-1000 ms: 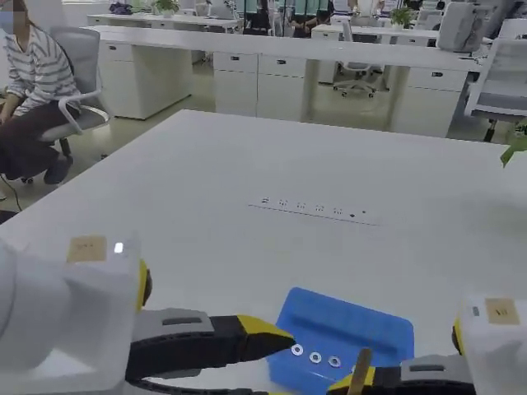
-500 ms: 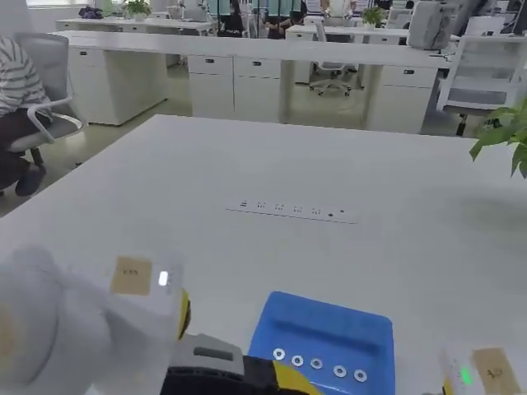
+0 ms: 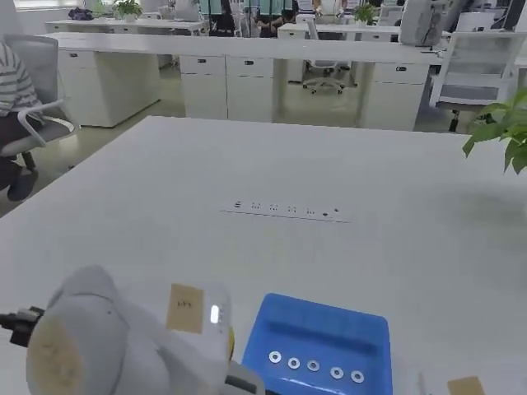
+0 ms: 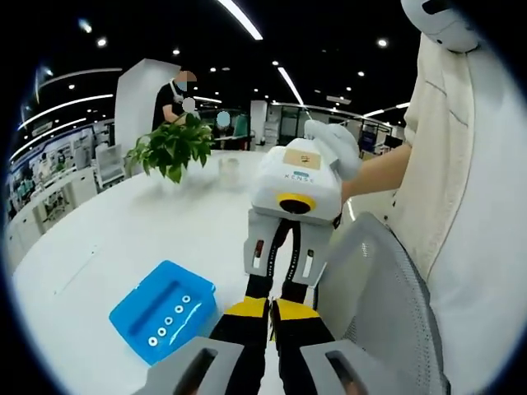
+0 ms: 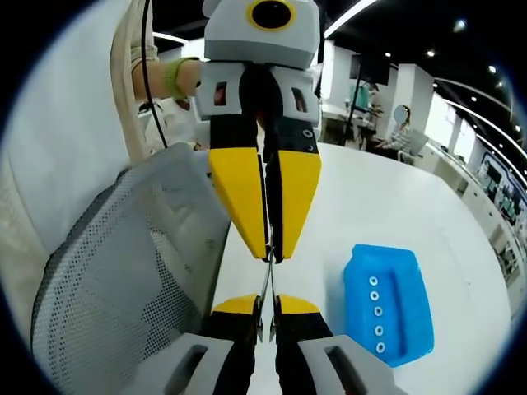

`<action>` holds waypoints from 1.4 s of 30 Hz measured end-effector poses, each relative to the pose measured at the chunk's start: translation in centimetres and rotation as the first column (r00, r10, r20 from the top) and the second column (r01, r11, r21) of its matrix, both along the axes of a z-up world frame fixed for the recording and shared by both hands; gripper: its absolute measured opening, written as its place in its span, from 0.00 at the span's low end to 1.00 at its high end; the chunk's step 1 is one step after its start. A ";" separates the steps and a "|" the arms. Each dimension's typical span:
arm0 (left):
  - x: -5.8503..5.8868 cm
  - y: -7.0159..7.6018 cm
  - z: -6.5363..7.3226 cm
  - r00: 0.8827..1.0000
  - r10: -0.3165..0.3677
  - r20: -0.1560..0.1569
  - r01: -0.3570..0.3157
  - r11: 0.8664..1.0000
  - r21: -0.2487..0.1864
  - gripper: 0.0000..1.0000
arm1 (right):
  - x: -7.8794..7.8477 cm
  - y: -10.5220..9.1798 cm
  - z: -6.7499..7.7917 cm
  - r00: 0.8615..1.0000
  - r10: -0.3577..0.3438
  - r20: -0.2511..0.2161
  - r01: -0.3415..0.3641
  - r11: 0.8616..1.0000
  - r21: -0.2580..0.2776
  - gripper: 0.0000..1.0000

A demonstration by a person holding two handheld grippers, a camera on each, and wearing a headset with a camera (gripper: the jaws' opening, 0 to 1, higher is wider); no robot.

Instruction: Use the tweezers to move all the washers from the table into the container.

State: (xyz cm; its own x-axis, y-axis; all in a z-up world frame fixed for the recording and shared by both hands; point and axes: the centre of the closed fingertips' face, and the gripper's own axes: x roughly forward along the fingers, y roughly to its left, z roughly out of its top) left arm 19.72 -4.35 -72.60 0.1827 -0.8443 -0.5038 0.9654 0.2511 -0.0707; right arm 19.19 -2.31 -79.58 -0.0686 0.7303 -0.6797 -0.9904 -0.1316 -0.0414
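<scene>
A shallow blue plastic tray [image 3: 329, 322] is seen at the near edge of the white table [image 3: 247, 164], a little right of the middle. Five small silver metal washers [image 3: 313, 365] are laid in a single row inside it, along its near side, close together but apart from each other. The same tray [image 4: 151, 296] [image 5: 408, 304] and row of washers [image 4: 169, 321] [image 5: 376, 311] are shown in both gripper views.

The two grippers are held nose to nose, nearer than the tray and off to its side, over a grey mesh chair back [image 4: 370, 296] [image 5: 123, 271]. A pair of thin metal tweezers [image 5: 268, 284] is stretched between them. One end is gripped between the yellow-tipped jaws of the right gripper [image 5: 268, 309] [image 4: 276, 288], which are drawn narrow. The other end is met by the jaws of the left gripper [image 5: 269, 255] [image 4: 270, 313], also pressed almost together, so that the tool is pinched at both ends. The tweezers are kept well apart from the tray and the washers.

A row of flush sockets [image 3: 284, 211] is set in the table farther out. A green leafy plant [image 3: 502, 132] [image 4: 169, 148] is placed at the far right. A seated person in a striped top [image 3: 16, 78] is found at the far left.
</scene>
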 end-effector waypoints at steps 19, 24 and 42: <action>0.3 0.6 -2.0 0.997 -0.050 0.065 0.040 0.988 0.149 0.00 | 0.9 -1.1 -1.1 0.999 -0.012 0.035 0.014 0.998 -0.055 0.02; 0.2 0.7 -2.2 0.996 -0.050 0.070 0.038 0.986 0.162 0.00 | 0.8 -1.1 -1.4 0.999 -0.003 0.043 0.006 0.997 -0.071 0.02; 0.9 2.7 -8.7 0.997 -0.083 -0.003 0.079 0.942 0.325 0.00 | 1.2 -0.6 -6.6 0.997 0.004 0.073 0.010 0.983 -0.182 0.05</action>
